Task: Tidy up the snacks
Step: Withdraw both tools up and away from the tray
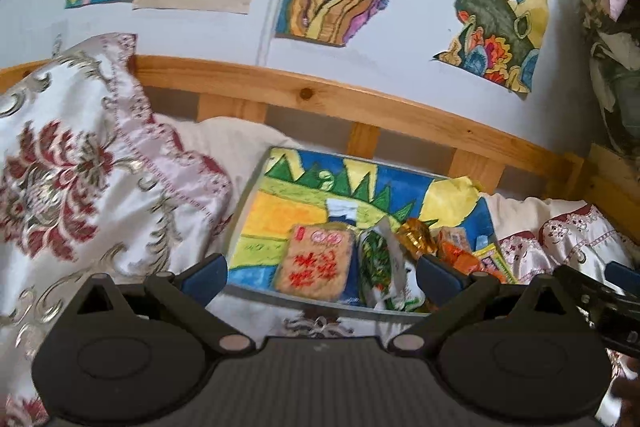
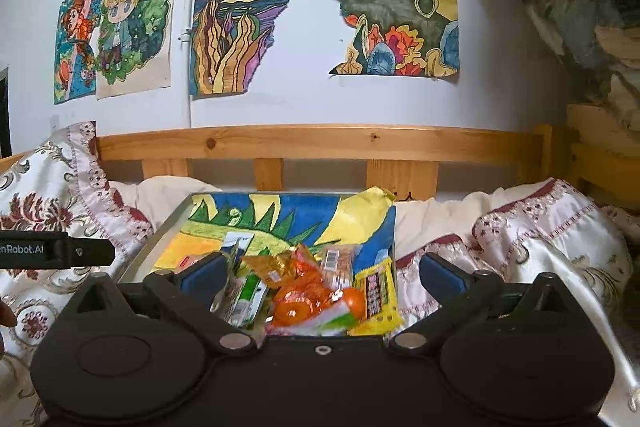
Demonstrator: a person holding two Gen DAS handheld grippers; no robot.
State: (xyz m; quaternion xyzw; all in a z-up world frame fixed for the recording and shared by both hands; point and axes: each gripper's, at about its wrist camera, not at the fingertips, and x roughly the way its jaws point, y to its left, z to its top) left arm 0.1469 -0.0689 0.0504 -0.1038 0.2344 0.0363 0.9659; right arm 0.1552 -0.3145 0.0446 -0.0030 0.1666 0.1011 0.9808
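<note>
Snacks lay heaped on a tray [image 2: 138,253] that sat on the bed, its floor lined with a bright painted sheet [image 2: 280,211] of blue, yellow and green. Seen from the right gripper's [image 2: 323,273] camera, the pile held a green-and-white packet [image 2: 250,293], crinkled orange wrappers [image 2: 308,301], a clear packet with a barcode [image 2: 340,261] and a yellow packet [image 2: 378,297] at the tray's right edge. That gripper hung just in front of the pile with its jaws spread wide and nothing pinched between its blue pads [image 2: 200,273]; no snack was touching them.

From the left gripper's [image 1: 322,273] camera, a tan biscuit packet with red characters [image 1: 316,267] lay flat on the painted sheet, a green-and-white packet [image 1: 378,265] just beside it, then a gold foil wrapper [image 1: 416,237] and orange packets [image 1: 452,247] further right. Its jaws also stood released, wide apart and empty, short of the tray's near rim [image 1: 304,301]. The other gripper's black finger [image 1: 596,293] poked in at the right edge of that view.

Around the tray lay a cream satin bedspread with dark red flowers [image 2: 540,239] and an embroidered cushion [image 1: 68,167] to the left. Behind ran a pine bed rail [image 2: 320,141], and coloured drawings [image 2: 248,11] were taped to the pale wall above.
</note>
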